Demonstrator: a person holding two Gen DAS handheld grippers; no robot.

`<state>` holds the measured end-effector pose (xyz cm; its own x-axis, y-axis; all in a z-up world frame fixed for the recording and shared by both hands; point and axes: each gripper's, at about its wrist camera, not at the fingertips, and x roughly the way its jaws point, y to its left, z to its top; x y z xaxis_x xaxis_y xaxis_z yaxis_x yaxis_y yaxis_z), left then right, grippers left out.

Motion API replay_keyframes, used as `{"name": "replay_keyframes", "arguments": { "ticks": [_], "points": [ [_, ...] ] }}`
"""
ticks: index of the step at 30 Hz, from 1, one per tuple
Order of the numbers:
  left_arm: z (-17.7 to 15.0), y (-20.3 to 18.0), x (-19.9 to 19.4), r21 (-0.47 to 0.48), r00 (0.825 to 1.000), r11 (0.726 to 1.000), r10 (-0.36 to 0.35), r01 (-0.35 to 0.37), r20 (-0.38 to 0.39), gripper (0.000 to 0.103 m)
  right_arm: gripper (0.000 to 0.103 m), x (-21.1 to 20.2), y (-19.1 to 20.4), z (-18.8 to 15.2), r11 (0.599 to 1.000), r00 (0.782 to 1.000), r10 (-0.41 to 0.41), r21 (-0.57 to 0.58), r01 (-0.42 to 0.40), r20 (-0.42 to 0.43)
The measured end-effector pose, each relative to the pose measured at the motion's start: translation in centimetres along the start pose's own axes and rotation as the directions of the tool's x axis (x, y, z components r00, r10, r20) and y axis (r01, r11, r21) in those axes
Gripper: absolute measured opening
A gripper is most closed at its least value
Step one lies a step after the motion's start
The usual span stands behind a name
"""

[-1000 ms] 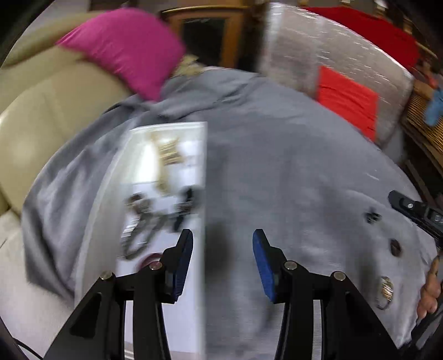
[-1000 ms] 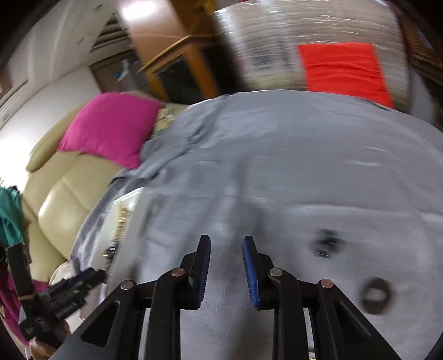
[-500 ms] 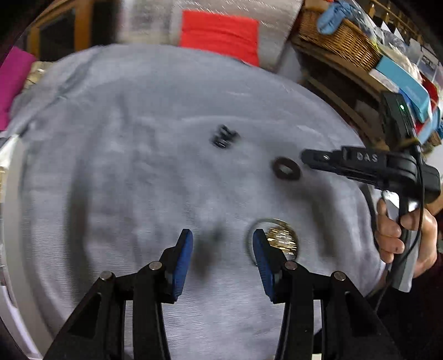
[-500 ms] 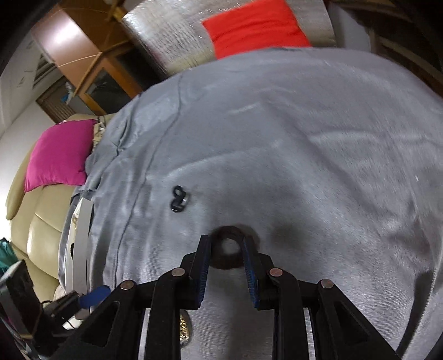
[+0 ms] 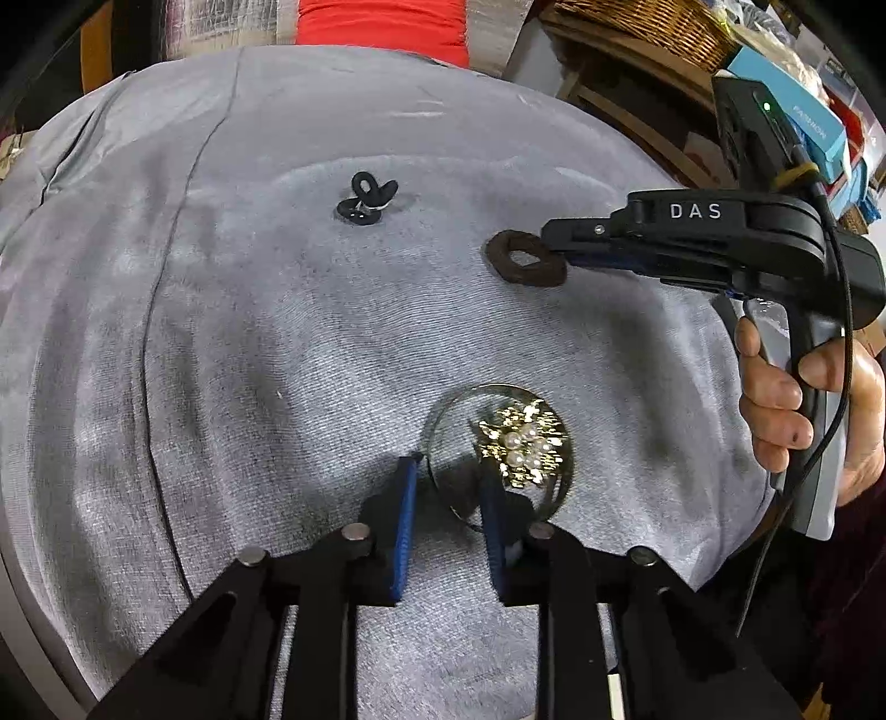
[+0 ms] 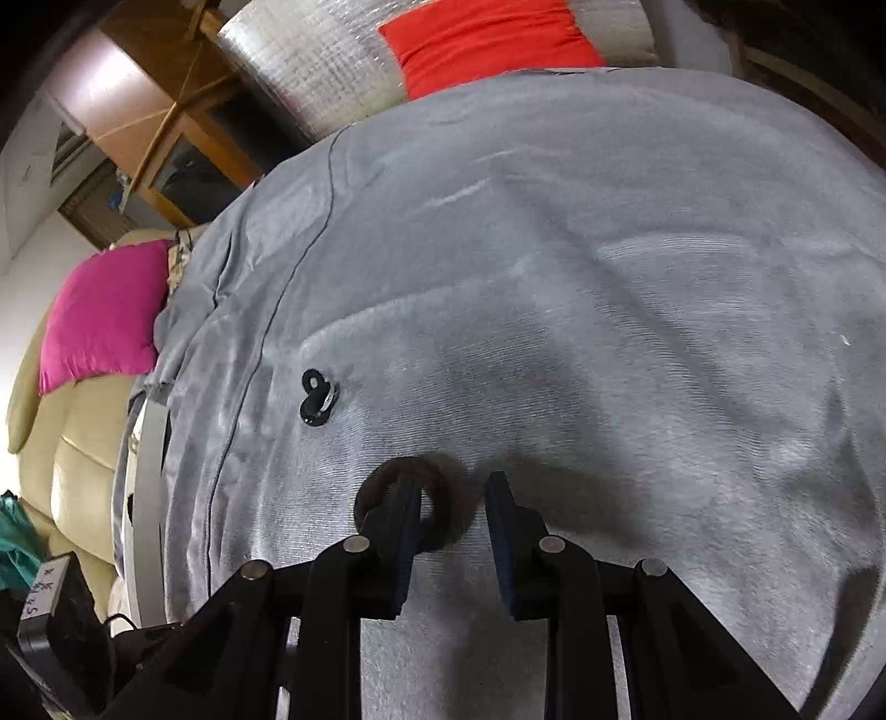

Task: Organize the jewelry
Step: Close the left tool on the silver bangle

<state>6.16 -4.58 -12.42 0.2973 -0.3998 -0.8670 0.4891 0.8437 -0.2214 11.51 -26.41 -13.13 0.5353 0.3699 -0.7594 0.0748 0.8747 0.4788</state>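
Note:
A round clear case with a gold and pearl brooch (image 5: pixel 506 448) lies on the grey cloth (image 5: pixel 277 332). My left gripper (image 5: pixel 449 487) is open, its fingers either side of the case's near edge. A dark brown ring (image 5: pixel 525 258) lies further back; in the right wrist view it (image 6: pixel 443 498) sits at my open right gripper (image 6: pixel 451 498), with the left finger over its hole. The right gripper's tip (image 5: pixel 559 232) reaches it in the left wrist view. A small black looped piece (image 5: pixel 365 198) lies beyond, also in the right wrist view (image 6: pixel 318 399).
A white tray's edge (image 6: pixel 147 498) lies at the cloth's left side. A beige sofa (image 6: pixel 61 443) with a pink cushion (image 6: pixel 105 315) is behind it. A red and silver cushion (image 6: pixel 487 39) and a wicker basket (image 5: pixel 637 22) are at the back.
My left gripper swung right from the white tray to the brooch case and moved onto it. My right gripper moved forward to the brown ring and opened wider.

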Motion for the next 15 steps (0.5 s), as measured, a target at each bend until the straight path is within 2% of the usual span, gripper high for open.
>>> {"name": "replay_keyframes", "arguments": {
  "ticks": [4,5,6,9,15],
  "points": [
    [0.7,-0.2,0.8,-0.003,1.0,1.0,-0.014,0.014,0.0,0.011,0.026,1.2,1.6,-0.1,0.996,0.999,-0.054,-0.069,0.053,-0.008],
    [0.7,-0.2,0.8,-0.001,1.0,1.0,-0.013,0.013,0.002,0.01,0.023,1.3,2.0,-0.1,0.994,0.998,-0.069,-0.087,0.068,-0.003],
    [0.8,-0.3,0.8,0.0,1.0,1.0,-0.02,0.02,0.004,0.008,0.012,1.3,2.2,-0.2,0.991,0.997,-0.082,-0.103,0.082,0.003],
    [1.0,-0.2,0.8,-0.006,0.999,0.999,-0.035,0.035,0.006,0.006,0.008,1.4,2.9,-0.4,0.984,0.993,-0.12,-0.133,0.121,0.018],
    [1.5,1.0,-0.5,-0.038,0.998,0.998,-0.047,0.049,0.049,0.004,0.008,-0.1,2.7,-0.1,0.99,0.993,-0.094,-0.102,0.102,0.075]
  ]
}}
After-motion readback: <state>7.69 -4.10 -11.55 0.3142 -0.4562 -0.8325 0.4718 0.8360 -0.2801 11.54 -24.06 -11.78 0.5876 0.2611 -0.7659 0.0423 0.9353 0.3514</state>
